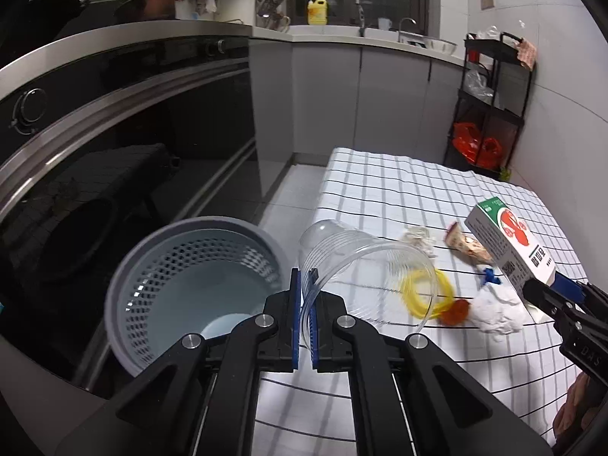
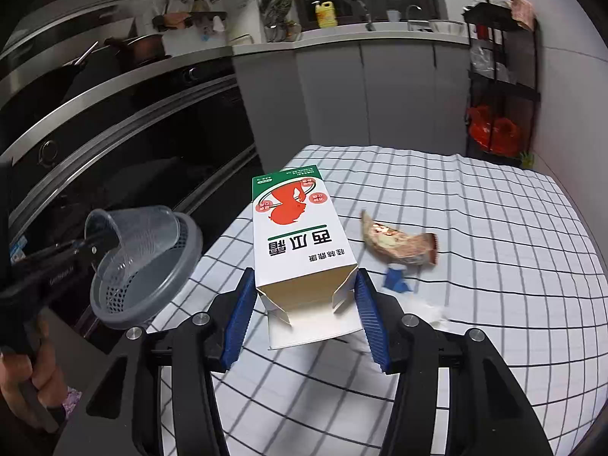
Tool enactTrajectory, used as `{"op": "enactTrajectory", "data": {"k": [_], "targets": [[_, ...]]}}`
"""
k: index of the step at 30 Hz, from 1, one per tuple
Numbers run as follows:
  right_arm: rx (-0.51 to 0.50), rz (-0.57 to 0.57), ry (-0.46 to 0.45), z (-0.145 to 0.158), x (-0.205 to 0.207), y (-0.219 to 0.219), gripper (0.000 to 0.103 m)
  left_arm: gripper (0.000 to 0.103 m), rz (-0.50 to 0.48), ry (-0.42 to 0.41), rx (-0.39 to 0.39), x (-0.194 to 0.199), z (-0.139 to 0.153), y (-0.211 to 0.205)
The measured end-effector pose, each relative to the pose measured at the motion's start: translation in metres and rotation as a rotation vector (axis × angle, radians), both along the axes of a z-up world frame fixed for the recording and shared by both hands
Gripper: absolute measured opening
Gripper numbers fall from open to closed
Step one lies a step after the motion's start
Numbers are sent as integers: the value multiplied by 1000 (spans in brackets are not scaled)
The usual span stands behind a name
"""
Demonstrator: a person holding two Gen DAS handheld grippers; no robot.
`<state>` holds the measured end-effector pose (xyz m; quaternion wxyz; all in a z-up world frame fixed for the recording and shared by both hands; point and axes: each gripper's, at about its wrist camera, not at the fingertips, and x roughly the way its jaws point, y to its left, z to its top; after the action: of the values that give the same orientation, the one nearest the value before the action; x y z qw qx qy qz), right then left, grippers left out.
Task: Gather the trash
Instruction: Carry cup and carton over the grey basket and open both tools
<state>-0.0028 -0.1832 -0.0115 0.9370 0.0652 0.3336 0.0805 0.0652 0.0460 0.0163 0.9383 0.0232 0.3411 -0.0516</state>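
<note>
My left gripper [image 1: 304, 304] is clamped on the rim of a clear ribbed plastic cup [image 1: 361, 269], near the grey perforated basket [image 1: 197, 266]; my right gripper [image 2: 304, 304] grips a white-green carton [image 2: 300, 235].

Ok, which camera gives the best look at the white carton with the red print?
The right wrist view: the carton fills the middle, printed face and open end clear, clamped in the right gripper. The left wrist view catches it only at the right edge, small and seen at an angle.

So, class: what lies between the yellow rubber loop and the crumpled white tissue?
A small orange-red scrap lies between loop and tissue, in the left wrist view.
</note>
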Motion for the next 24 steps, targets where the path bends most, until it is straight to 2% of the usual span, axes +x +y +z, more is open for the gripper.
{"op": "enactTrajectory", "data": {"k": [12, 24], "targets": [[35, 138, 23, -6, 39, 105, 51, 5, 112, 27, -9, 26, -11, 94], [12, 237, 99, -24, 79, 177, 51, 5, 163, 90, -29, 46, -38, 139]]}}
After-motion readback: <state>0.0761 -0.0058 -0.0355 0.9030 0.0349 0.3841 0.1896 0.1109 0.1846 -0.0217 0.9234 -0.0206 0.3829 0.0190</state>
